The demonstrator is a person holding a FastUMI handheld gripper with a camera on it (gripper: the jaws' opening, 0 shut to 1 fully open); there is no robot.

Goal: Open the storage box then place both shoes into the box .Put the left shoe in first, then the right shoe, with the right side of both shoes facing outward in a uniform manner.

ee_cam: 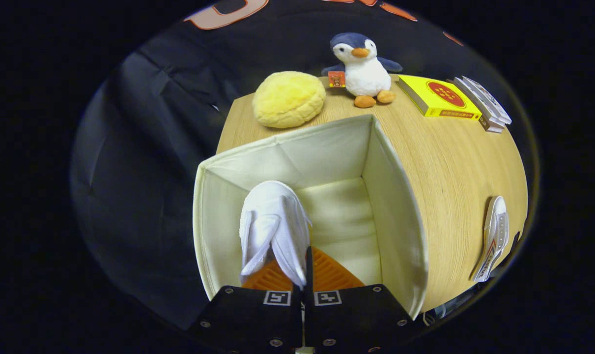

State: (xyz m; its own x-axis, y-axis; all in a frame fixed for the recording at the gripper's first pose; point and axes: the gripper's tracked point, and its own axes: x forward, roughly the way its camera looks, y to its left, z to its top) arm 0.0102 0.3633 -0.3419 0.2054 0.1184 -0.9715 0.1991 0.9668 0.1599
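Shoe (275,221), white, hangs toe-down inside the open cream storage box (400,206) on the counter (454,162); we see our claw (304,275) clenched on its heel. Second shoe (495,236) lies well apart.

Wooden table (454,162) carries open storage box (400,216), yellow cushion (288,98), plush penguin (363,69), yellow book (437,96), shoe (495,236).

We see our gripper (303,275) pointing steeply downward. Its two fingers (272,280) are drawn nearly together, clamped on a white shoe (273,221).
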